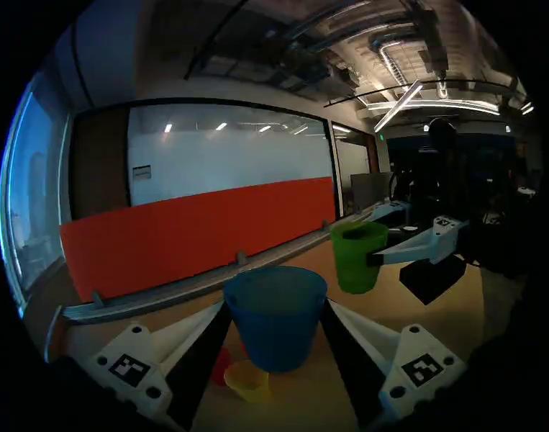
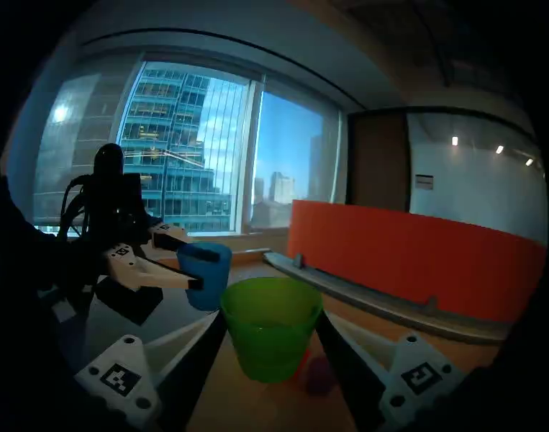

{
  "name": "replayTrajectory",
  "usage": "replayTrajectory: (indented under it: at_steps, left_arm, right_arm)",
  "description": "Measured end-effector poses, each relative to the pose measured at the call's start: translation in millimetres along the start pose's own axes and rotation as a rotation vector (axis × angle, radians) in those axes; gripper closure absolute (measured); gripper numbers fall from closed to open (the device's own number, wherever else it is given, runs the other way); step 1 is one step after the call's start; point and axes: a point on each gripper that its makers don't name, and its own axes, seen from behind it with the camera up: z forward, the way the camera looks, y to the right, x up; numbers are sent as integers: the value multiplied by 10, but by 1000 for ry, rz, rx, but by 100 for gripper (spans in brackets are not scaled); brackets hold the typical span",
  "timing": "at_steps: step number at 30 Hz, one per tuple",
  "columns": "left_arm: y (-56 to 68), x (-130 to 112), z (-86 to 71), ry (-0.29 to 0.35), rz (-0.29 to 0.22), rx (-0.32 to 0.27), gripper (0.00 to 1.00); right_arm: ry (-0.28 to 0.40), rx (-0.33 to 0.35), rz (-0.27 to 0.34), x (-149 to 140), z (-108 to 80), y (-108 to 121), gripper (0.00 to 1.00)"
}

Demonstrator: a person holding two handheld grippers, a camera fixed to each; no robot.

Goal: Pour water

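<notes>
My left gripper (image 1: 275, 311) is shut on a blue cup (image 1: 275, 335), held upright above the wooden table (image 1: 447, 320). Beyond it to the right, a green cup (image 1: 357, 255) stands upright in my right gripper, whose white fingers (image 1: 418, 248) press on its sides. In the right gripper view, the green cup (image 2: 270, 331) sits between my right gripper's (image 2: 270, 317) fingers. The blue cup (image 2: 206, 275) hangs to the left of it, held by the left gripper's fingers (image 2: 155, 277). The two cups are close together but apart. I cannot tell if either holds water.
A small yellow cup (image 1: 249, 380) and a red item (image 1: 220, 363) lie on the table under the blue cup. A purple item (image 2: 319, 374) sits below the green cup. An orange panel (image 1: 195, 230) with a metal rail (image 1: 202, 284) bounds the table's far side. Windows (image 2: 195, 165) lie beyond.
</notes>
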Motion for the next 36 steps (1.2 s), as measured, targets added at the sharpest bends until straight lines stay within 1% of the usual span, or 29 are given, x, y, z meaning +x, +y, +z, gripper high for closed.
replayTrajectory:
  at_steps: [3,11,17,25,31,36]
  left_arm:
    - [50,-104,0,-24,-8,-14,14]
    - [134,-401,36,-80,-26,-32,14]
    - [209,-571,46,-118,-29,-50,14]
    - [318,-814,79,-179,-7,-76,14]
    - [418,-985,119,-224,3,-110,14]
    - [463,-1165,144,-276,32,-128,14]
  right_arm:
    - [-12,-4,0,-46,-21,18,10]
    - [-44,1,5,-192,-99,47,11]
    - [-79,-5,4,-331,-155,88,10]
    - [-120,-1,15,-512,-195,139,10]
    - [-157,6,14,-651,-218,156,10]
    - [-193,14,12,-793,-216,165,10]
